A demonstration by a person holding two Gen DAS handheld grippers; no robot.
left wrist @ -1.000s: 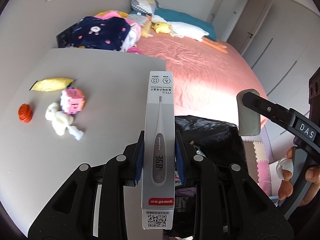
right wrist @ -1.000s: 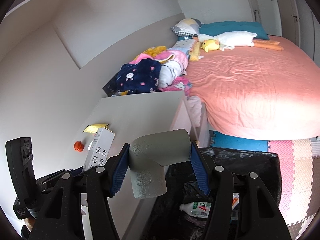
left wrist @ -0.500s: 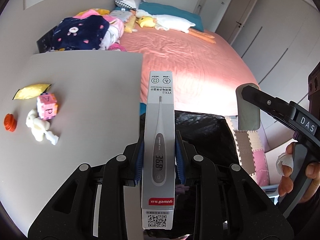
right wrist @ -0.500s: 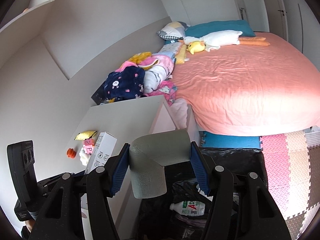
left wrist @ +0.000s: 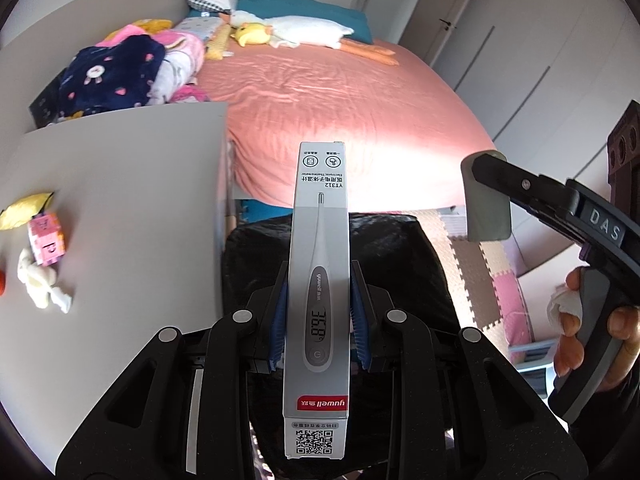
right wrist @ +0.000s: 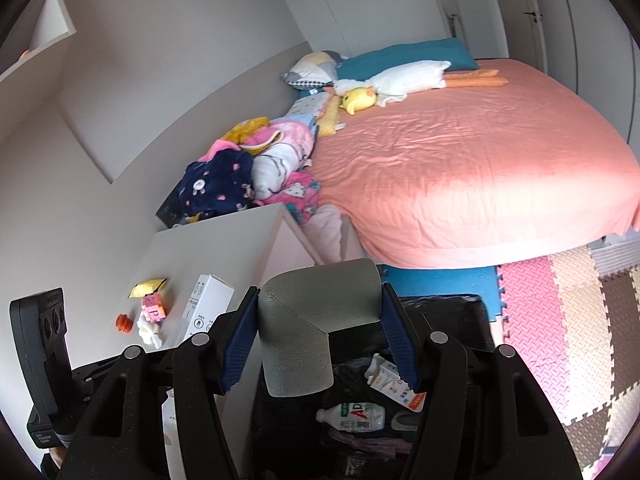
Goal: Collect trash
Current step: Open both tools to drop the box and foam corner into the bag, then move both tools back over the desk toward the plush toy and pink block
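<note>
- Left gripper (left wrist: 319, 322) clamped on box (left wrist: 319, 280), right gripper (right wrist: 318, 340) clamped on foam (right wrist: 310, 330).
- Could miss bag (right wrist: 448, 322) if let go early; box still near table (left wrist: 120, 200) edge.

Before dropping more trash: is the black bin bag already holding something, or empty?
Holding something: a bottle and a carton lie inside the black bin bag.

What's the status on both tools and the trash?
Left tool shut on thermometer box. Right tool shut on grey foam corner piece. Both over black trash bag. Nothing blocking.
</note>
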